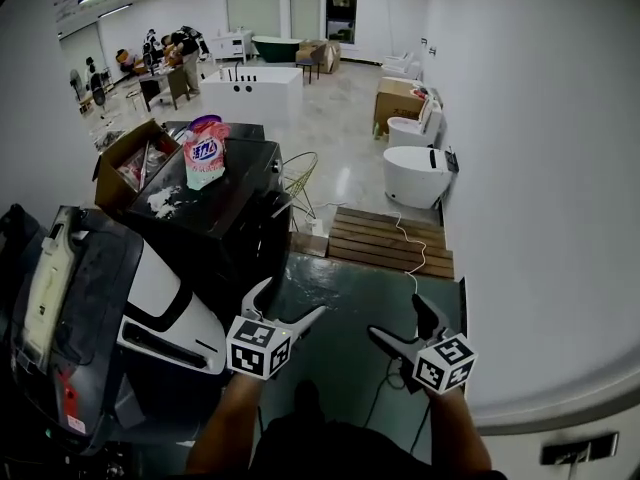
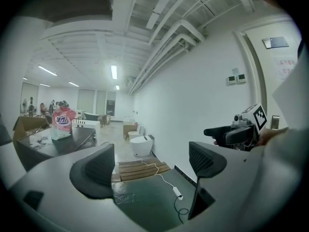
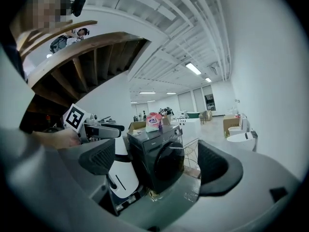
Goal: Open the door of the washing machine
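Observation:
The washing machine (image 1: 222, 213) is a dark front-loader standing left of centre in the head view, its round door (image 3: 170, 164) shut and facing the green floor. A pink detergent bag (image 1: 205, 151) stands on its top. My left gripper (image 1: 292, 298) hangs open in the air just off the machine's front lower corner, touching nothing. To its right, my right gripper (image 1: 396, 316) is open over the floor. In the right gripper view the machine (image 3: 154, 151) shows between the open jaws, some way ahead. The left gripper view looks past its open gripper (image 2: 149, 166) at floor and wall.
A white and black appliance (image 1: 165, 308) leans against the machine's left side. An open cardboard box (image 1: 135, 163) sits behind it. A wire rack (image 1: 298, 176), a wooden pallet (image 1: 390, 240), a white toilet (image 1: 415, 173) and a floor cable (image 1: 412, 280) lie beyond. A white wall (image 1: 540, 168) runs along the right.

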Tool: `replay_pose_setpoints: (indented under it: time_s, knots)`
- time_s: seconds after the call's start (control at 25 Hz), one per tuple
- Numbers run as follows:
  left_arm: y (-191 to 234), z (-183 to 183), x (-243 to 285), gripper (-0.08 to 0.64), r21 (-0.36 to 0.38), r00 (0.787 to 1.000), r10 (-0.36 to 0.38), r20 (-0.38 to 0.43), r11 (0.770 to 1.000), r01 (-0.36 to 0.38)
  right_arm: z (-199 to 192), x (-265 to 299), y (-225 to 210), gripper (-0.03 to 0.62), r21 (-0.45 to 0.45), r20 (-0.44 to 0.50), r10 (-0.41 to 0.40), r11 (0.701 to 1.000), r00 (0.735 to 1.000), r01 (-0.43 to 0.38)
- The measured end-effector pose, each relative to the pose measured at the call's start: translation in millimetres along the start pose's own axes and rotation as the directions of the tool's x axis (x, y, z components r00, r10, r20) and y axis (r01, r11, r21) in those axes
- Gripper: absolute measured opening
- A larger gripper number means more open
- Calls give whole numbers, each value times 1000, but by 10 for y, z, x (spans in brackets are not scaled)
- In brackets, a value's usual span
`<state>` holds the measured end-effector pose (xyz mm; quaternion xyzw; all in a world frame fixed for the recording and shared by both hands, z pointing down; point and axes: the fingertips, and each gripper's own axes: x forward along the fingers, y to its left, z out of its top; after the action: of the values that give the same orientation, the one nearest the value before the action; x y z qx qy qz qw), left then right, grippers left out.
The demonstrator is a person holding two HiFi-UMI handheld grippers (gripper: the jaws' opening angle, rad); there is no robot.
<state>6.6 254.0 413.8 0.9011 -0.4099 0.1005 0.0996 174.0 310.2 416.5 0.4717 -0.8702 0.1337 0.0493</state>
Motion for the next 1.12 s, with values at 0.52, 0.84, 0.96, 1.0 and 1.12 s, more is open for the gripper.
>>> replay_pose_setpoints:
  time_s: [0.52,0.84,0.96,1.0,1.12]
  knots:
    - [1354,100,775,494,-53,998,28,-62,998,-31,337,1750,-330,526,-20,-78,85,996,993,-87]
    - [1585,144,1218,494,-52,994,-20,-105,999,15,287,2136,-664,525,34,-126,66,997,990,-62]
    - [1695,119,1449,493,-67,992,-23,-125,998,15,301,2328,-868,525,51,-129,82,996,988,-76]
    - [1735,122,1534,492,-68,991,-21,-130,998,13,325,2410,-937,525,55,-132,86,995,987,-79]
    - [1912,205,1844,492,-65,991,-1,-136,998,-8,410,2719,-1206,525,76,-134,106,992,985,-97]
